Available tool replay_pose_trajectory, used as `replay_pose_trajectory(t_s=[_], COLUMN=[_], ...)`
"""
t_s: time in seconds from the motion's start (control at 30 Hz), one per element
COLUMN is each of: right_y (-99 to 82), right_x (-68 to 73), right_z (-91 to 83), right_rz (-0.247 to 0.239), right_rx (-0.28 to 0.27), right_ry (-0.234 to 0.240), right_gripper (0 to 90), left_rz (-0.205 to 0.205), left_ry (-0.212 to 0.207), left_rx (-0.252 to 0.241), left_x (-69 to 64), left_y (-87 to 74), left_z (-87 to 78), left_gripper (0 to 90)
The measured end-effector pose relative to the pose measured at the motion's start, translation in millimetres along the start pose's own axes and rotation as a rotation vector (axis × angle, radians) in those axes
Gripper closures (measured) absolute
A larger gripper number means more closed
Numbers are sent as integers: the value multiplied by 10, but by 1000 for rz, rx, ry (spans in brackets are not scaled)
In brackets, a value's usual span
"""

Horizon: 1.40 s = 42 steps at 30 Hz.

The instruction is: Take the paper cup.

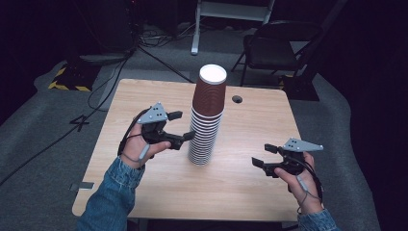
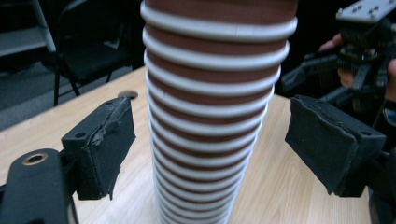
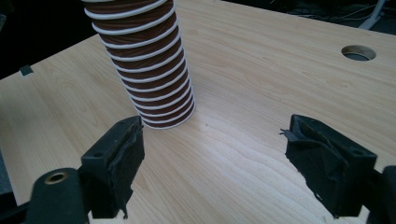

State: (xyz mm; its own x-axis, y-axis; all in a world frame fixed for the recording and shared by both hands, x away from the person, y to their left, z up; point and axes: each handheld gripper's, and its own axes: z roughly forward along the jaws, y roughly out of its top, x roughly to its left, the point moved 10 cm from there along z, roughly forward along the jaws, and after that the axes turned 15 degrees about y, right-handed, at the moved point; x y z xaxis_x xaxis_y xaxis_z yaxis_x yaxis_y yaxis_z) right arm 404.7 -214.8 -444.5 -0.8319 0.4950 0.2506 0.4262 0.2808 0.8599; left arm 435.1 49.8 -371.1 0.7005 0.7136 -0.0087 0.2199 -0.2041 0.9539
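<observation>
Cups, nested upside down in a tall paper cup stack, stood between the left gripper's spread, untouching jaws, probably ready to pinch one off; right gripper waited nearby, released and empty.

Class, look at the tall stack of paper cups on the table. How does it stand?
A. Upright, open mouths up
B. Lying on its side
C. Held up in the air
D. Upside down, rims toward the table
D: the stack of paper cups shows a closed white base on top, and its lowest rim rests on the table.
</observation>
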Motion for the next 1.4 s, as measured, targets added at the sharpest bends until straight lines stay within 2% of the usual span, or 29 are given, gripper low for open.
replay_pose_trajectory(t_s=[0.17,0.3,0.43,0.57,0.67,0.73,0.8,1.07,1.27,1.3,1.4], right_y=[1,20,70,134,184,210,243,491,762,762,941], right_x=[21,39,59,84,118,141,162,249,322,322,360], right_z=[-11,-9,-9,-3,34,71,102,127,110,110,114], right_rz=[4,10,9,8,10,9,6,-38,-91,-91,-114], right_rx=[-3,-4,-6,-17,-27,-27,-30,-40,-42,-42,-52], right_ry=[10,23,34,43,60,72,83,90,81,81,74], right_gripper=[197,196,193,183,176,170,168,169,168,168,168], left_rz=[-1,-3,1,-1,-8,-8,8,11,9,9,8], left_ry=[8,22,13,7,16,13,25,25,21,21,19], left_rx=[-29,-25,-32,-26,-38,-47,-52,-41,-35,-35,-26], left_x=[-24,-7,-47,-72,-90,-120,-130,-133,-129,-129,-127], left_y=[137,205,278,294,323,346,361,353,346,346,339], left_z=[49,124,171,210,272,309,345,348,341,341,334], left_gripper=[153,153,121,121,62,58,50,47,50,51,53])
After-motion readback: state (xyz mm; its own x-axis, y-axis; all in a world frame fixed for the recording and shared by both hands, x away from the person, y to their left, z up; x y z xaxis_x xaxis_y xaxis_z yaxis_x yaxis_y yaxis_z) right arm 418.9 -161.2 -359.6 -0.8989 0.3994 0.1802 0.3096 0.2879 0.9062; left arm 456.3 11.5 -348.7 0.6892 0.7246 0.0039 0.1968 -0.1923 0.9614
